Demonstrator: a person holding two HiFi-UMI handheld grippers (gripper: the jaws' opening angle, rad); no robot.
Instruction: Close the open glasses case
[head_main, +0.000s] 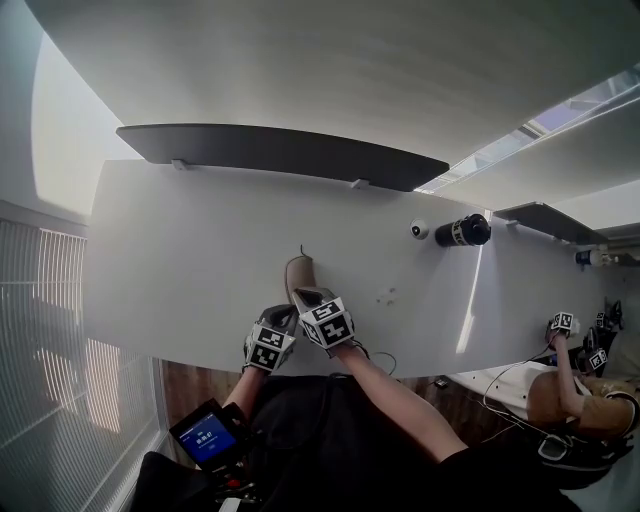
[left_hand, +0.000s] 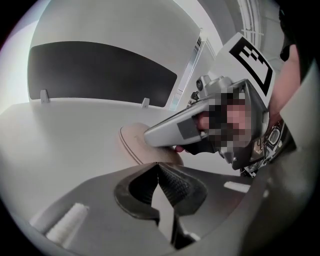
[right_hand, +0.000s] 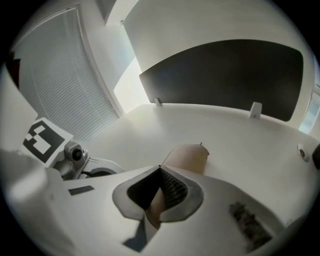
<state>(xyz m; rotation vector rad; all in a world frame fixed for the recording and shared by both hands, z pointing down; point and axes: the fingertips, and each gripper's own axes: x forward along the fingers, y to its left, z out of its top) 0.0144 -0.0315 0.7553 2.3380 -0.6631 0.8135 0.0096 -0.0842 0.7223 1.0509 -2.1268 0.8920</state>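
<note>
A tan glasses case (head_main: 298, 273) lies flat on the white table (head_main: 180, 260), lengthwise away from me. Its lid looks lowered; whether it is fully closed I cannot tell. My right gripper (head_main: 306, 296) rests over the case's near end with its jaws shut; in the right gripper view (right_hand: 160, 169) the case (right_hand: 190, 156) shows just beyond and under the tips. My left gripper (head_main: 283, 320) hovers just left of and behind the right one, shut and empty. In the left gripper view (left_hand: 158, 165) the case (left_hand: 134, 142) lies ahead, partly hidden by the right gripper (left_hand: 210, 125).
A black cylinder (head_main: 463, 231) and a small white round object (head_main: 419, 230) sit at the table's far right. A dark panel (head_main: 280, 153) lines the back edge. Another person (head_main: 575, 395) with grippers sits at the right. A device with a blue screen (head_main: 205, 433) hangs below my left arm.
</note>
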